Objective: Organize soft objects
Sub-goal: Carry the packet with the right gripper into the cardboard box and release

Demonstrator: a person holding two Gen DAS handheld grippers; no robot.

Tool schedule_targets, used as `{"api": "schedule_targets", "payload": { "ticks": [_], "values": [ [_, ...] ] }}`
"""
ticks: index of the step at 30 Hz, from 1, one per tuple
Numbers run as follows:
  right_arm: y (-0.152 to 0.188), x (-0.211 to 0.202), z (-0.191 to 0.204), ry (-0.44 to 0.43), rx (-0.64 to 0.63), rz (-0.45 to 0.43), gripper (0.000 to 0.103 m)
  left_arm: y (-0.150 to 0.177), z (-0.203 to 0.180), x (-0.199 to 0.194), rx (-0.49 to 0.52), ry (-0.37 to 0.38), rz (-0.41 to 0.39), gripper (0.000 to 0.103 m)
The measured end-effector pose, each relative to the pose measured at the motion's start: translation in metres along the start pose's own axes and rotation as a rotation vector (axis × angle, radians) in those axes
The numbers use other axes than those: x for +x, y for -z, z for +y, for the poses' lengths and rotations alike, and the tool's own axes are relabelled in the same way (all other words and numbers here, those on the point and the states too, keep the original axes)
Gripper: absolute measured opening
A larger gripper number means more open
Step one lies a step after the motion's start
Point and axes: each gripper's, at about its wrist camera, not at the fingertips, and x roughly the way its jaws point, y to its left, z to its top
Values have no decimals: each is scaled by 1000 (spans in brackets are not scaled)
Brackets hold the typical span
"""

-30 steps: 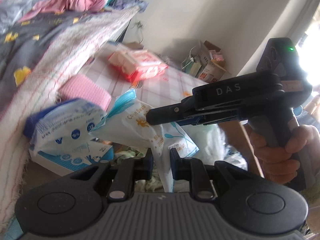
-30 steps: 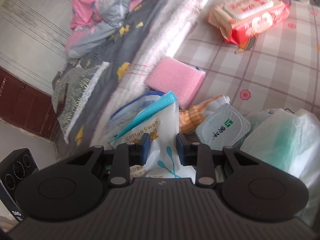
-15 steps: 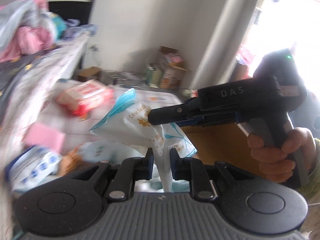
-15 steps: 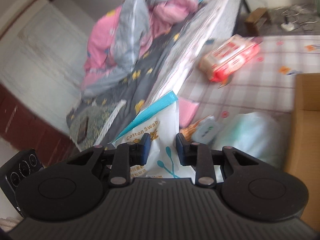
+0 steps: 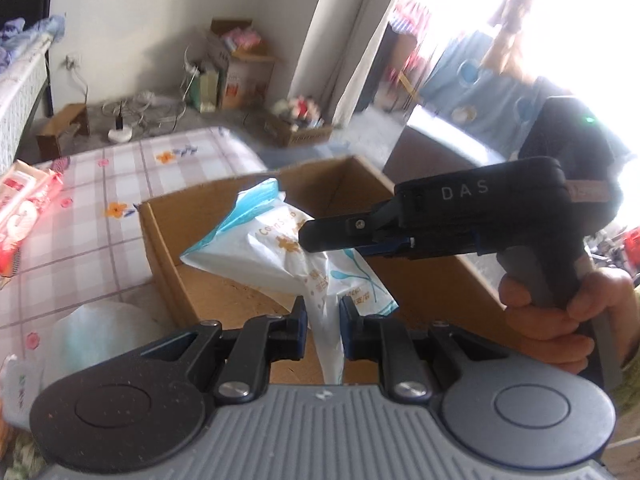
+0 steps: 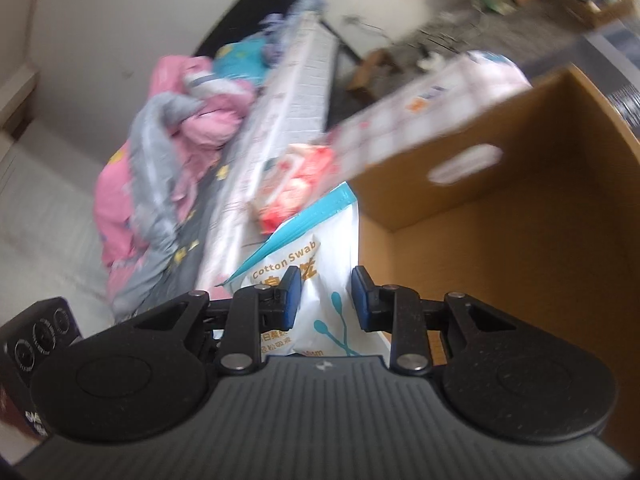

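Observation:
A white and teal cotton swab bag (image 5: 276, 256) hangs over the open cardboard box (image 5: 168, 224). My left gripper (image 5: 323, 316) is shut on the bag's lower edge. My right gripper (image 5: 308, 240) comes in from the right and is shut on the bag's middle. In the right wrist view the right gripper (image 6: 325, 298) has the bag (image 6: 320, 276) between its pads, with the box (image 6: 520, 240) to the right.
A red wipes pack (image 5: 20, 216) lies on the checked mat (image 5: 100, 208) at left; it also shows in the right wrist view (image 6: 296, 184). A pale plastic bag (image 5: 100, 336) lies beside the box. A bed with pink and grey bedding (image 6: 168, 152) runs along the left.
Both grippers have carried the cotton swab bag to the right, from above the pile of soft packs to above the cardboard box. Both stay shut on it.

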Motion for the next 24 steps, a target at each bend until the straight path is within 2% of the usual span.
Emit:
{"api": "schedule_targets", "payload": {
  "ticks": [3,5,7,8,12,15,24],
  "values": [
    [-13,27,-32,19,63,22,26,-10,7,35,19,-50,35,22],
    [-19,48,-50,37,102,28,26,-15,10,52,51,-124,26,36],
    [-23,74,-67,62,140,48,26,-18,10,61,78,-227,6,43],
    [-23,86,-74,78,152,59,26,-18,11,62,83,-255,2,43],
    [-15,123,-99,129,180,107,23,-20,27,49,13,-235,2,46],
    [-13,135,-100,123,180,112,23,-21,35,26,-23,-234,-27,48],
    [-15,167,-73,164,-49,145,24,3,53,-33,-123,-240,-108,52]
  ]
}}
